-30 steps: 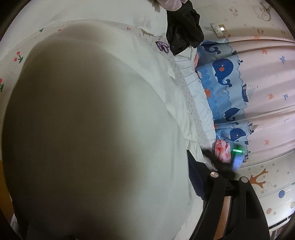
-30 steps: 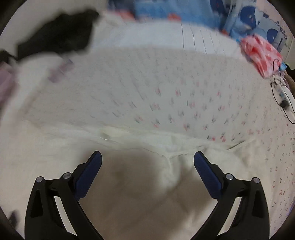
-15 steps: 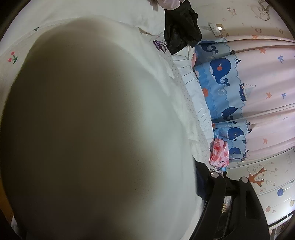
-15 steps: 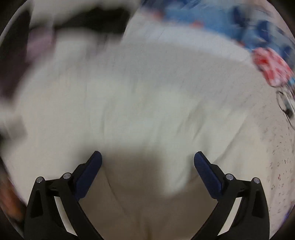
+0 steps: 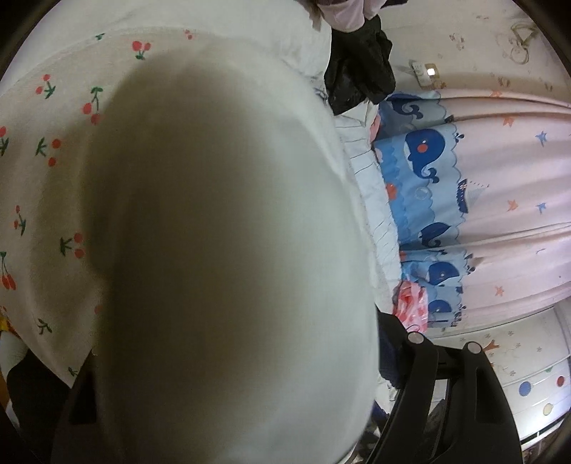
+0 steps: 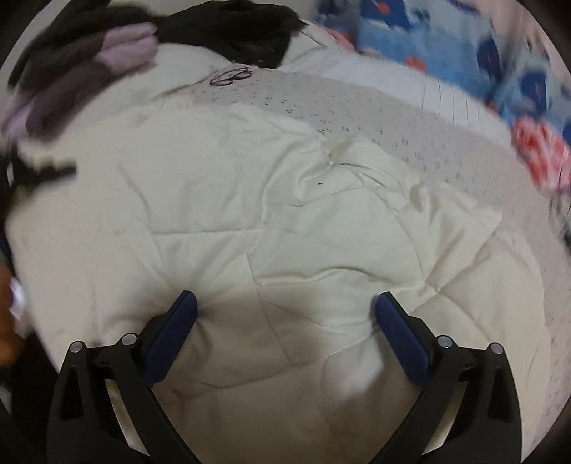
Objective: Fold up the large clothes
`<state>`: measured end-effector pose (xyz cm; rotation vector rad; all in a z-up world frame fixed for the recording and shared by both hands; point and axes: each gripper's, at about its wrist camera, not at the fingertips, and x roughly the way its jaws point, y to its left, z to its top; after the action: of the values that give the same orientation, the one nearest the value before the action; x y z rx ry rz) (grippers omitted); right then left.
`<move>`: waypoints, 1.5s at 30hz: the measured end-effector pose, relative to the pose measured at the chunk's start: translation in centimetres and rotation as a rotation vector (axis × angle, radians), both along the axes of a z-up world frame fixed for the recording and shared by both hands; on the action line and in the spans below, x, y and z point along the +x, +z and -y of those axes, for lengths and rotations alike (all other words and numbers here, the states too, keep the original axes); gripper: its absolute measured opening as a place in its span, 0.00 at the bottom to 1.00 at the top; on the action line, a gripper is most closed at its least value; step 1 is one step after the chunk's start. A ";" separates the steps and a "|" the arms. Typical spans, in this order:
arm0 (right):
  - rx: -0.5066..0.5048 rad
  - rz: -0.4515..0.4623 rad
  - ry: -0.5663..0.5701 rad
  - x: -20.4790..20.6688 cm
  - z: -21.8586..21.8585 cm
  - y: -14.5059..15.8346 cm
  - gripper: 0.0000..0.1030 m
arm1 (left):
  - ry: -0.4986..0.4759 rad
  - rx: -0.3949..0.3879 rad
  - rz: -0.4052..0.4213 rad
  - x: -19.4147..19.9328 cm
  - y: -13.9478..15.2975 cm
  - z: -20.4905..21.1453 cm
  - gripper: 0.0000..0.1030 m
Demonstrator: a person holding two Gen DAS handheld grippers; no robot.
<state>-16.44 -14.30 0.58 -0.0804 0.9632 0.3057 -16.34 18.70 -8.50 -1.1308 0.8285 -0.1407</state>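
Note:
A cream quilted padded garment (image 6: 285,214) lies spread on the bed in the right wrist view, creased, with a corner folded over at the far right. My right gripper (image 6: 285,310) hovers open over its near part, blue pads wide apart and nothing pinched between them. In the left wrist view a thick bulge of the same cream garment (image 5: 232,232) fills the space between the jaws right up to the lens. My left gripper (image 5: 232,364) is shut on that bulk; the right blue pad (image 5: 387,357) presses its side and the left finger is mostly hidden.
Black clothes (image 6: 232,28) and a purple garment (image 6: 89,64) are piled at the bed's far left. A red-and-pink item (image 6: 539,153) lies at the far right. A cherry-print sheet (image 5: 43,178), a whale-pattern curtain (image 5: 464,196) and a white drawer unit (image 5: 528,374) surround the bed.
The right gripper pulled up and back, still open, so the whole garment now shows instead of only its far edge. The left gripper shifted slightly with the cloth bulk; more cherry-print sheet shows.

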 end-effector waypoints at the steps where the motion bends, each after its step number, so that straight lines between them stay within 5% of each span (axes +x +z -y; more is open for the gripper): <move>1: 0.012 0.046 -0.009 -0.1 0.2 1.1 0.94 | 0.001 0.001 -0.001 -0.1 -0.1 -0.1 0.73; 7: -0.019 0.053 -0.068 4.8 -0.8 2.1 0.94 | 0.005 0.035 0.004 -0.6 0.4 0.3 0.73; 10: -0.053 -0.101 -0.066 9.0 -1.5 -3.6 0.95 | 0.011 0.023 0.006 -0.9 0.3 0.1 0.73; 12: -0.016 -0.088 -0.062 9.3 -1.0 -4.0 0.94 | 0.009 0.031 0.011 -0.9 0.4 0.0 0.73; 15: 0.012 -0.104 -0.060 7.9 -0.1 -2.4 0.94 | 0.010 0.025 0.007 -1.3 0.2 -0.3 0.73; 18: 0.035 -0.014 -0.035 2.9 -0.1 0.3 0.94 | 0.013 0.006 0.011 -1.8 0.0 -0.6 0.73; 23: -0.063 0.012 0.025 -0.4 -1.9 -2.9 0.94 | 0.010 0.034 0.006 -2.5 -0.1 0.4 0.73; 25: -0.031 -0.046 -0.001 0.3 -1.4 -2.1 0.94 | 0.008 0.040 0.001 -3.2 -0.5 1.1 0.73; 27: 0.000 -0.001 -0.010 -0.9 -1.2 0.2 0.94 | 0.012 0.041 -0.001 -2.4 -0.1 1.0 0.73; 30: -0.082 0.004 0.030 -2.6 -2.5 -0.5 0.94 | 0.016 0.059 0.000 -2.5 0.2 1.4 0.73; 33: -0.129 0.050 0.024 -3.7 -3.1 -2.7 0.94 | 0.015 0.100 0.005 -1.5 0.9 1.9 0.73; 38: -0.168 0.074 0.028 -4.1 -3.4 -2.9 0.94 | -0.095 0.234 0.098 -1.5 4.3 4.0 0.73; 45: -0.200 0.106 0.016 -4.7 -4.3 -3.4 0.94 | -0.202 0.321 0.185 -2.2 8.4 7.1 0.72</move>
<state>-21.12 -9.98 -2.79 -0.2850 0.8855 0.2173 -18.59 11.65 -0.11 -0.7202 0.7668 -0.2656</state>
